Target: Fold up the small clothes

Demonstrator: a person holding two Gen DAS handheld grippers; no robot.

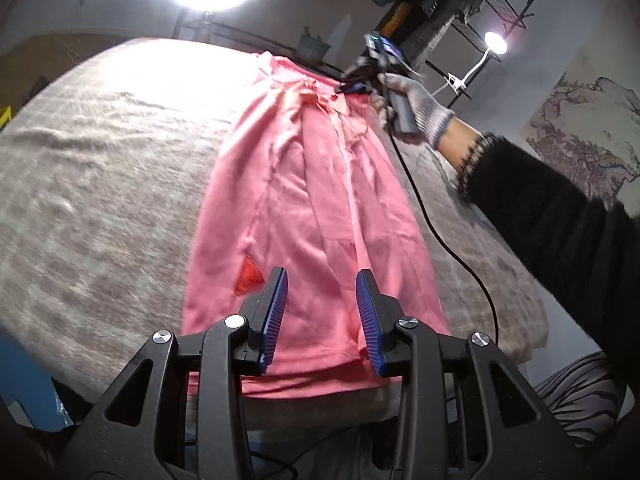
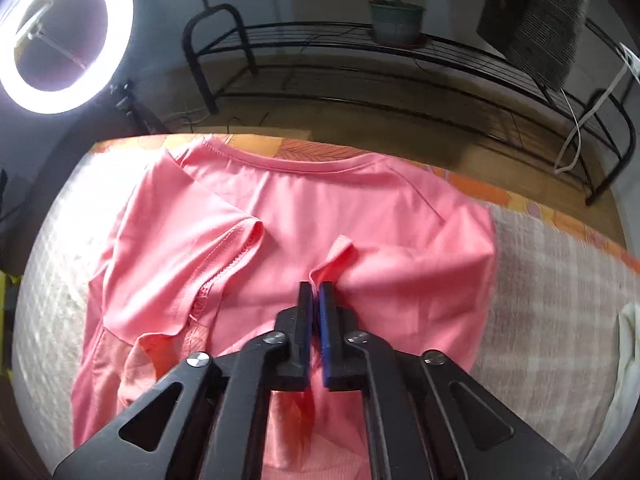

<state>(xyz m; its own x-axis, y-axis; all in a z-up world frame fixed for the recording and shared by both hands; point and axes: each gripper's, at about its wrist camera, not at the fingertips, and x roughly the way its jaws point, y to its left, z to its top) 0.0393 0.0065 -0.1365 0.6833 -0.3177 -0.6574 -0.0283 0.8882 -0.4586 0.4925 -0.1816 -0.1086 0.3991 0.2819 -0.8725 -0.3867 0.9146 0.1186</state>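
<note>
Ring light (image 2: 60,36) glaring at the far left, a black wire rack (image 2: 420,64) behind the worktop (image 1: 100,160) with a potted plant (image 2: 394,20) on it, and a black cable (image 1: 448,248) trailing across the grey cloth (image 2: 552,312) just beside the shirt. The pink shirt (image 1: 316,220) lies lengthwise on the worktop, long creases down its middle, one sleeve (image 2: 208,256) folded in over the body, neckline (image 2: 288,164) at the far edge. Left tongs (image 1: 322,292) hover spread wide over the near hem, gripping nothing. Right tongs (image 2: 315,286), in a gloved hand (image 1: 416,104) stretched out to the far end, are pressed together, pinching a raised fold of shirt near the collar.
</note>
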